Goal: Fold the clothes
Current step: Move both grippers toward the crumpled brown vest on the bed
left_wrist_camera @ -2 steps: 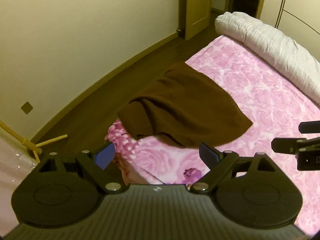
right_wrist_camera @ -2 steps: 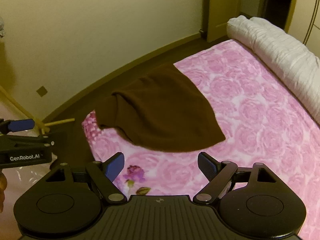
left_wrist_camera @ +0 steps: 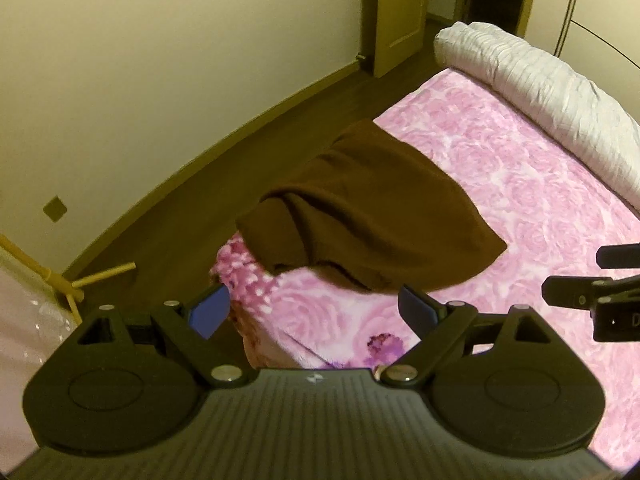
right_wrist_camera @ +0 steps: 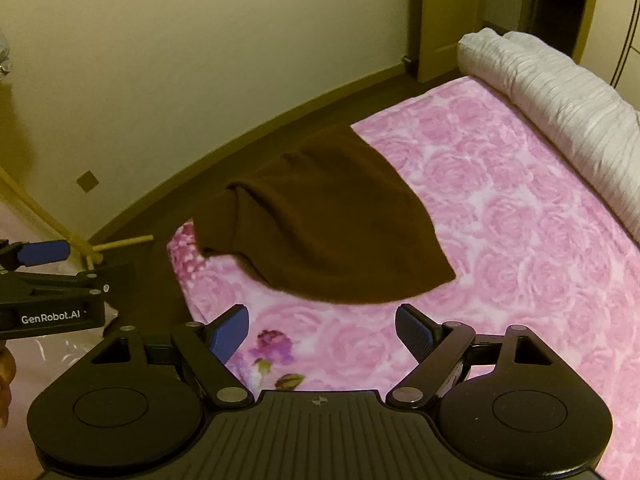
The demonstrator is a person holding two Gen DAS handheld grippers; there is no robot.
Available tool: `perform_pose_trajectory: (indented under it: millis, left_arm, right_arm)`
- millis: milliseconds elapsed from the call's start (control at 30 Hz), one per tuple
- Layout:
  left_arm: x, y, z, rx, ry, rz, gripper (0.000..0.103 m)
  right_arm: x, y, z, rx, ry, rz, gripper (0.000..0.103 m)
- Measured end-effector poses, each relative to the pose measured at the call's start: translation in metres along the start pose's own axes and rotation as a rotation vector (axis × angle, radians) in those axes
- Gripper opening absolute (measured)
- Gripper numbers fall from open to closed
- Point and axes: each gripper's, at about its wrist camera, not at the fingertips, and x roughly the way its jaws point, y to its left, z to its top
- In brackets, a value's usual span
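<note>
A dark brown garment (left_wrist_camera: 372,208) lies loosely folded on the pink rose-patterned bed cover (left_wrist_camera: 520,184), with its left part hanging over the bed's edge. It also shows in the right wrist view (right_wrist_camera: 320,220). My left gripper (left_wrist_camera: 316,308) is open and empty, above the near corner of the bed, short of the garment. My right gripper (right_wrist_camera: 322,328) is open and empty, just short of the garment's near edge. The right gripper shows at the right edge of the left wrist view (left_wrist_camera: 592,280); the left gripper shows at the left of the right wrist view (right_wrist_camera: 44,280).
A rolled white quilt (left_wrist_camera: 540,80) lies along the far side of the bed. Dark floor (left_wrist_camera: 240,152) runs between the bed and the cream wall. A wooden stand's legs (left_wrist_camera: 76,284) sit on the floor at left. A door (left_wrist_camera: 400,12) stands at the back.
Both views have barely shifted. The garment and both grippers stay as they were.
</note>
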Motion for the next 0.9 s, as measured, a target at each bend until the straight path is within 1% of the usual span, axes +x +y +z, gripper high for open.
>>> perform_pose_trajectory:
  millis: [133, 200, 267, 333, 400, 533, 900]
  left_arm:
    - [-0.001, 0.007, -0.008, -0.022, -0.022, -0.03, 0.088]
    - [0.006, 0.007, -0.009, -0.026, -0.014, -0.016, 0.088]
    - [0.01, 0.006, -0.007, -0.037, 0.009, -0.01, 0.088]
    - [0.012, 0.003, -0.004, -0.042, 0.029, -0.005, 0.088]
    - [0.011, -0.001, -0.003, -0.048, 0.031, -0.001, 0.088]
    - [0.011, 0.0, -0.002, -0.055, 0.03, -0.007, 0.088]
    - [0.014, -0.006, 0.002, -0.059, 0.039, -0.01, 0.088]
  right_arm:
    - [0.003, -0.006, 0.003, 0.017, -0.008, -0.011, 0.084]
    - [0.013, -0.005, 0.006, 0.011, 0.003, -0.02, 0.084]
    - [0.009, -0.011, -0.006, 0.01, -0.036, 0.007, 0.084]
    - [0.013, -0.013, 0.0, 0.014, -0.015, 0.017, 0.084]
    - [0.019, -0.023, 0.007, 0.025, 0.01, 0.051, 0.084]
    - [0.02, -0.019, 0.006, 0.024, 0.005, 0.056, 0.084]
    - [0.022, -0.03, 0.003, 0.029, 0.005, 0.067, 0.084]
